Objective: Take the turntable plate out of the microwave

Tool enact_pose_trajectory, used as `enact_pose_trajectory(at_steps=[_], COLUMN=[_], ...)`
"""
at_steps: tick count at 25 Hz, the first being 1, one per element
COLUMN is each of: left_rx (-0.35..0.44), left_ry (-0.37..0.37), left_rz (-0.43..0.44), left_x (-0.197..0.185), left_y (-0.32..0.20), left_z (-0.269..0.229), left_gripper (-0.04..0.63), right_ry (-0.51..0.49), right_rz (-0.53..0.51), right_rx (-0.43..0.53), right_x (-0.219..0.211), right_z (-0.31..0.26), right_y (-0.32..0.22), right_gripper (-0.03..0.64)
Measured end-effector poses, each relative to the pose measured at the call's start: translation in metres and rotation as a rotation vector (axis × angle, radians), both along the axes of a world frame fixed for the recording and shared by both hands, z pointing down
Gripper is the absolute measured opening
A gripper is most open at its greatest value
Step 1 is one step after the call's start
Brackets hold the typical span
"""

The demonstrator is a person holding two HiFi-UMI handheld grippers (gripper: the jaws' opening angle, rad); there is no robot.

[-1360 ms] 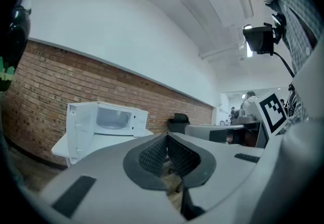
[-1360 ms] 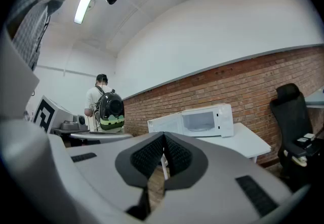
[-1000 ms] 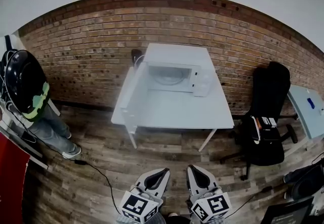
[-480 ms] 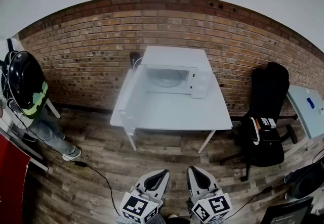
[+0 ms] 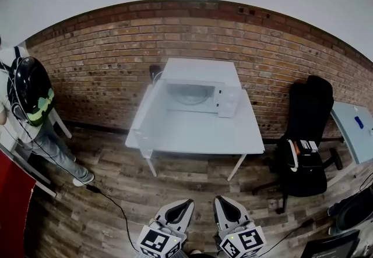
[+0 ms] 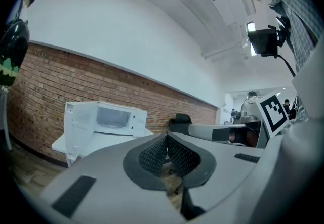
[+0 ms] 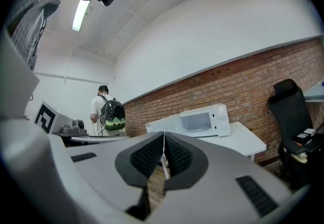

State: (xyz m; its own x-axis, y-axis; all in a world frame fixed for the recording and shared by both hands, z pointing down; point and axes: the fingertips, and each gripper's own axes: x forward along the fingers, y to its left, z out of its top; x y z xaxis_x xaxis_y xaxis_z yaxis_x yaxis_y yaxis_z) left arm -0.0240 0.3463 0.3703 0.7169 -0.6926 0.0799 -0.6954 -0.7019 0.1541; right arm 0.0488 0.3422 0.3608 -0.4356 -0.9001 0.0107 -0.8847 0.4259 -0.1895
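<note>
White microwave point(image 5: 201, 85) stands open on the table point(image 5: 204, 134) by the brick wall point(image 5: 99, 59), the turntable plate point(image 5: 191, 97) inside it. My left gripper point(image 5: 187, 202) and right gripper point(image 5: 219, 200) are both closed and empty, well apart from it.

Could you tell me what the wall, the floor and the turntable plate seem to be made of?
Wall: matt red-brown brick, mortar lines visible.
Floor: wood or wood-look laminate, grained planks with seams.
Turntable plate: likely glass, pale translucent disc; too small to confirm.
</note>
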Motion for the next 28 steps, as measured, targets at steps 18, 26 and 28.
enact_pose_trajectory(at_steps=[18, 26, 28], left_rx=[-0.004, -0.001, 0.006], left_ry=[0.003, -0.003, 0.000], left_rz=[0.002, -0.022, -0.020], left_x=[0.028, 0.000, -0.007], left_y=[-0.041, -0.142, -0.169], left_z=[0.014, 0.014, 0.011], left_gripper=[0.009, 0.009, 0.009], right_ry=[0.005, 0.015, 0.010], right_rz=[0.077, 0.073, 0.079], right_rx=[-0.065, -0.072, -0.072], right_x=[0.044, 0.026, 0.021], right_z=[0.030, 0.029, 0.027], right_y=[-0.032, -0.128, -0.154], right_gripper=[0.018, 0.018, 0.018])
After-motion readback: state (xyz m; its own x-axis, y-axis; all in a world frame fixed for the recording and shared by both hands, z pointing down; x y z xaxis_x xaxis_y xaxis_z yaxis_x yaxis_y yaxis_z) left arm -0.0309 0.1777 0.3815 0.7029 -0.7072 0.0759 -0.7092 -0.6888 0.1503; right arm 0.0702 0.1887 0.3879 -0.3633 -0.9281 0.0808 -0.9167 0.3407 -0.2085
